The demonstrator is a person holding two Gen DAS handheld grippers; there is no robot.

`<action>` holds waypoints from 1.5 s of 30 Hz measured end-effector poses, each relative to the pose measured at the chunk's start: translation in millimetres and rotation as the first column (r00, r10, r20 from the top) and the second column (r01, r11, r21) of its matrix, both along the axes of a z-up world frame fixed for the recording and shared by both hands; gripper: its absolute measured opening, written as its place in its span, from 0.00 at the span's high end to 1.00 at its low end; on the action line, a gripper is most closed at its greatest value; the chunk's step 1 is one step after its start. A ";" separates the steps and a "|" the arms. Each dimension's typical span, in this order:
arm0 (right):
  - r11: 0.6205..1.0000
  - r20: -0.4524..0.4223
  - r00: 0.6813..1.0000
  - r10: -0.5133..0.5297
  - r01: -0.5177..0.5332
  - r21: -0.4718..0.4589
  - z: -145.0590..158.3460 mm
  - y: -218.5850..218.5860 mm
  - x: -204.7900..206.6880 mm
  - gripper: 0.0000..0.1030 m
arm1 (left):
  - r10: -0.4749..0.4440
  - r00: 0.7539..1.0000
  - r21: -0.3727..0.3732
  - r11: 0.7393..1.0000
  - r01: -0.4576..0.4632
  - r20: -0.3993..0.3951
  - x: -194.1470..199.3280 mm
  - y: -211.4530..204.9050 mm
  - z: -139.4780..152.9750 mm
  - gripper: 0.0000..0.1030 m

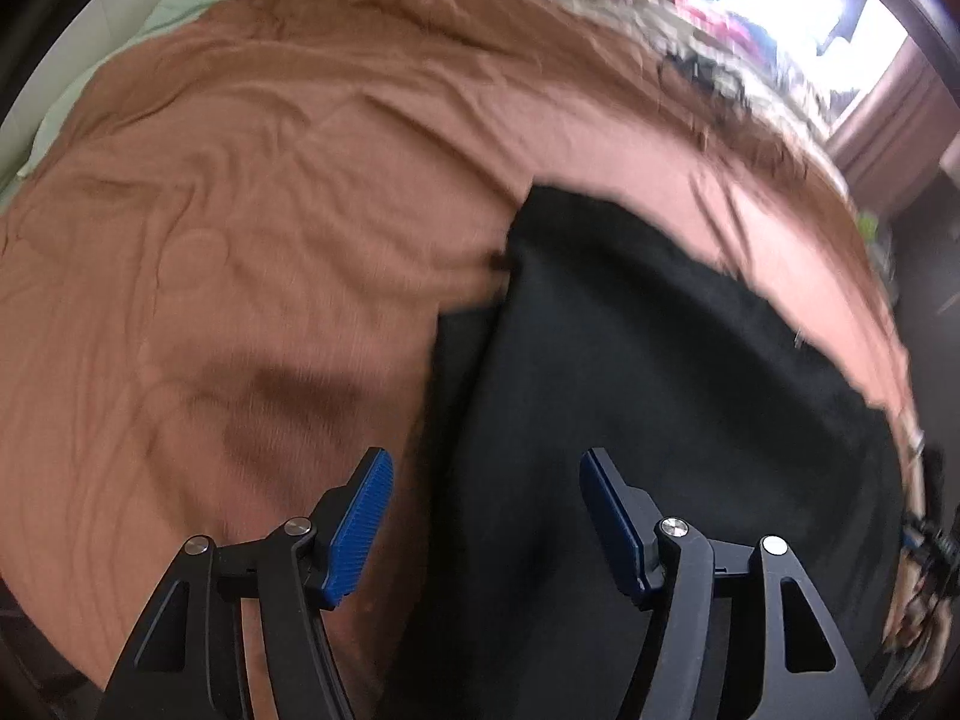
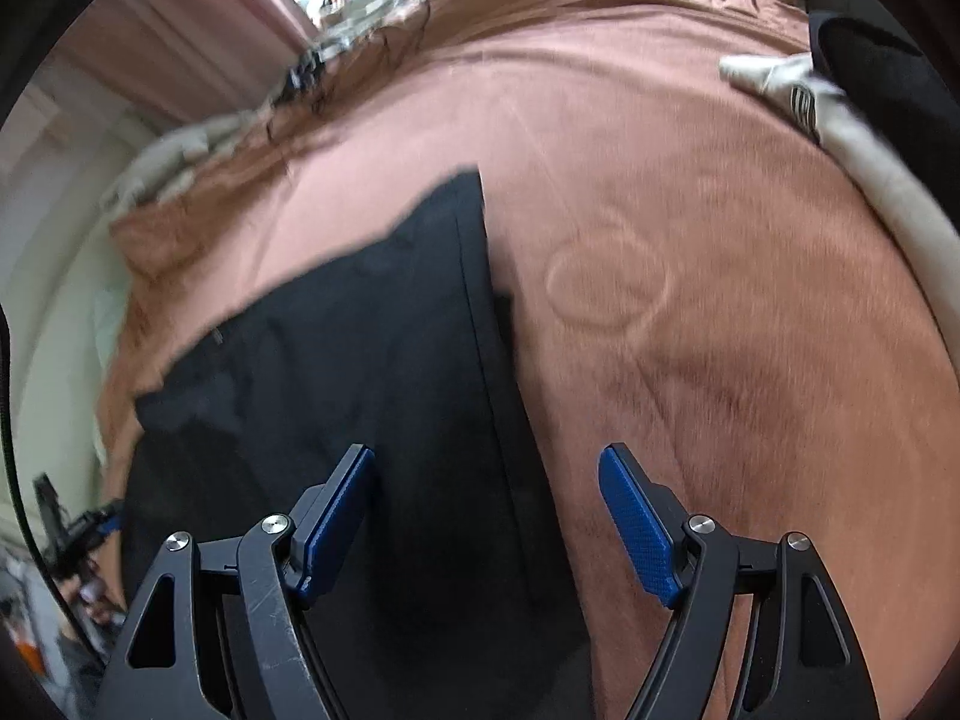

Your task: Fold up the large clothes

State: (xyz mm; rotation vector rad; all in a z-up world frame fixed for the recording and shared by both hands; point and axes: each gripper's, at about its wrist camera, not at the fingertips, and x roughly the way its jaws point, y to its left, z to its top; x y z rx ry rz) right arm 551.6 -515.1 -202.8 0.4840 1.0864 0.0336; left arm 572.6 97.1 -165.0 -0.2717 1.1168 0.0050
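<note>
A black garment point(image 1: 648, 420) lies flat on a rust-brown bedspread point(image 1: 252, 210). In the left wrist view it fills the lower right, and my left gripper point(image 1: 486, 516) is open and empty above its left edge. In the right wrist view the same black garment point(image 2: 360, 420) lies at the lower left on the bedspread point(image 2: 690, 240), with a straight folded edge running down its right side. My right gripper point(image 2: 486, 516) is open and empty above that edge. Both views are blurred by motion.
A white garment point(image 2: 840, 120) and a dark cloth item point(image 2: 882, 72) lie at the far right of the bed. A patterned blanket point(image 1: 720, 60) lies along the far edge, with pink curtains point(image 1: 888, 114) and a bright window beyond. A pale green sheet point(image 1: 180, 0) shows at the upper left.
</note>
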 end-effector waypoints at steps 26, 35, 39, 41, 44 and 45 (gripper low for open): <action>0.923 0.014 0.930 0.367 -0.362 -0.131 46.1 243.9 -8.5 0.38 | 0.123 0.992 -0.105 0.987 -0.119 0.027 -99.1 42.6 -2.8 0.55; 0.898 0.011 0.911 0.413 -0.404 -0.175 50.3 280.6 -63.7 0.38 | 0.158 0.987 -0.212 0.966 -0.147 0.034 -138.9 49.0 -8.8 0.54; 0.891 -0.001 0.908 0.418 -0.411 -0.192 48.0 290.8 -89.4 0.38 | 0.170 0.985 -0.235 0.959 -0.158 0.029 -147.9 47.1 -16.1 0.54; 0.877 -0.001 0.901 0.434 -0.422 -0.230 50.4 300.6 -102.0 0.38 | 0.172 0.985 -0.235 0.959 -0.159 0.035 -151.3 45.7 -17.9 0.54; 0.871 -0.004 0.900 0.435 -0.422 -0.252 50.2 308.7 -114.3 0.38 | 0.175 0.984 -0.238 0.958 -0.161 0.039 -155.1 44.7 -20.2 0.54; 0.872 -0.004 0.903 0.429 -0.415 -0.260 48.4 311.0 -118.7 0.39 | 0.177 0.983 -0.241 0.957 -0.163 0.039 -155.6 45.4 -21.0 0.54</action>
